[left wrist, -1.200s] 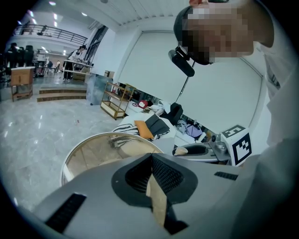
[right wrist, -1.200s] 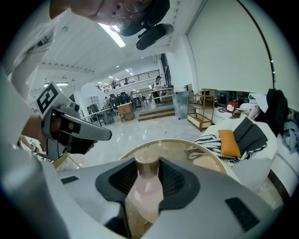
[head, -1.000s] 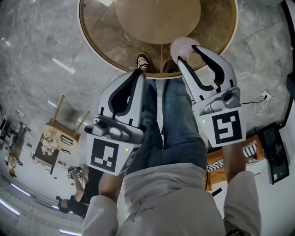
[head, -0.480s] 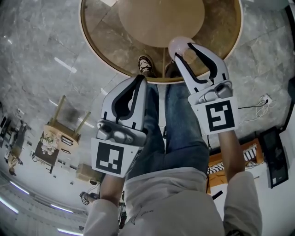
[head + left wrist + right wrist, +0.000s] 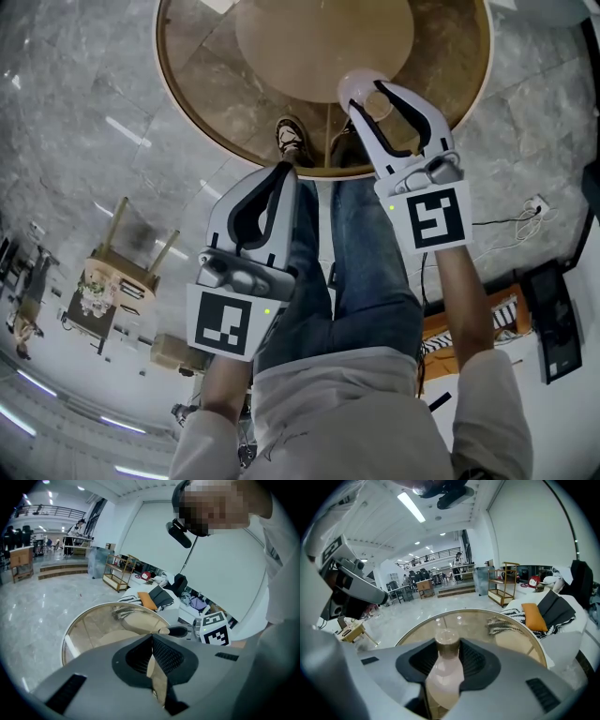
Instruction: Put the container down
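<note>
The container (image 5: 444,667), pale and bottle-shaped, is standing upright between the right gripper's (image 5: 446,654) fingers, which are clamping its body. In the head view it is hanging at upper centre, over the near edge of the round glass tabletop (image 5: 450,56). This is looking like the carrying step, with the set-down not yet done. The next move is calling for lowering until the base is resting on the glass, then releasing. The left gripper (image 5: 279,173), fingers pressed together on nothing, is idling at lower left.
</note>
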The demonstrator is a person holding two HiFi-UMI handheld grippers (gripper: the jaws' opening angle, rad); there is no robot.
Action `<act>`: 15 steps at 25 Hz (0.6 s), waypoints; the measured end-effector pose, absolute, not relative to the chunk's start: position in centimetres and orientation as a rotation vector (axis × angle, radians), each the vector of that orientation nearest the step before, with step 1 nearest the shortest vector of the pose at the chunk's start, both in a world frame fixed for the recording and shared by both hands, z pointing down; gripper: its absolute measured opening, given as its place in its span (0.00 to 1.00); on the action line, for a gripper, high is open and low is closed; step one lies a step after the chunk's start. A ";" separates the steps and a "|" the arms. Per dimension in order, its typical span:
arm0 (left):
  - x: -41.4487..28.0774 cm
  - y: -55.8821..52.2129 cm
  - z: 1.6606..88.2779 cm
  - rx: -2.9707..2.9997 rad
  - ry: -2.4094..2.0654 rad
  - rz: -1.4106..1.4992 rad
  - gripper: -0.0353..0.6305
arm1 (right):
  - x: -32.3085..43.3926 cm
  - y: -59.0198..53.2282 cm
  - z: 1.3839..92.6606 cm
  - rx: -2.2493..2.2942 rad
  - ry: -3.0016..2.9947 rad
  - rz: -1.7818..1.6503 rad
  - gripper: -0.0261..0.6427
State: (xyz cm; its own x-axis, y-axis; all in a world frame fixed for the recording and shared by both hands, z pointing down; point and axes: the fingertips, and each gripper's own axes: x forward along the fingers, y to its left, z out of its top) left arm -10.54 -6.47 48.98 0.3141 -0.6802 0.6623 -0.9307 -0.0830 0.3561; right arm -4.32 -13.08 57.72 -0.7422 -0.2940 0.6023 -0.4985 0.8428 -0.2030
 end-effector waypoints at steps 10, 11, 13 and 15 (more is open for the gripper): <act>-11.9 -7.1 49.6 1.804 -1.480 0.417 0.08 | -5.0 -13.9 60.5 0.568 -2.445 0.454 0.26; -11.9 -7.2 49.7 1.804 -1.482 0.413 0.08 | -5.0 -13.9 60.8 0.567 -2.443 0.453 0.26; -11.8 -7.0 49.8 1.800 -1.484 0.414 0.08 | -5.1 -14.0 61.3 0.566 -2.435 0.447 0.26; -11.7 -6.6 50.1 1.799 -1.484 0.452 0.08 | -5.3 -14.1 61.8 0.573 -2.429 0.443 0.26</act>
State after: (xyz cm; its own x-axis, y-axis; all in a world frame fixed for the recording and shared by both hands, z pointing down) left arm -11.66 -6.63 50.06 0.2663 -0.6818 0.6813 -0.9459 -0.0491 0.3206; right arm -5.27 -14.13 61.78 -0.7283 -0.2948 0.6186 -0.4942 0.8513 -0.1762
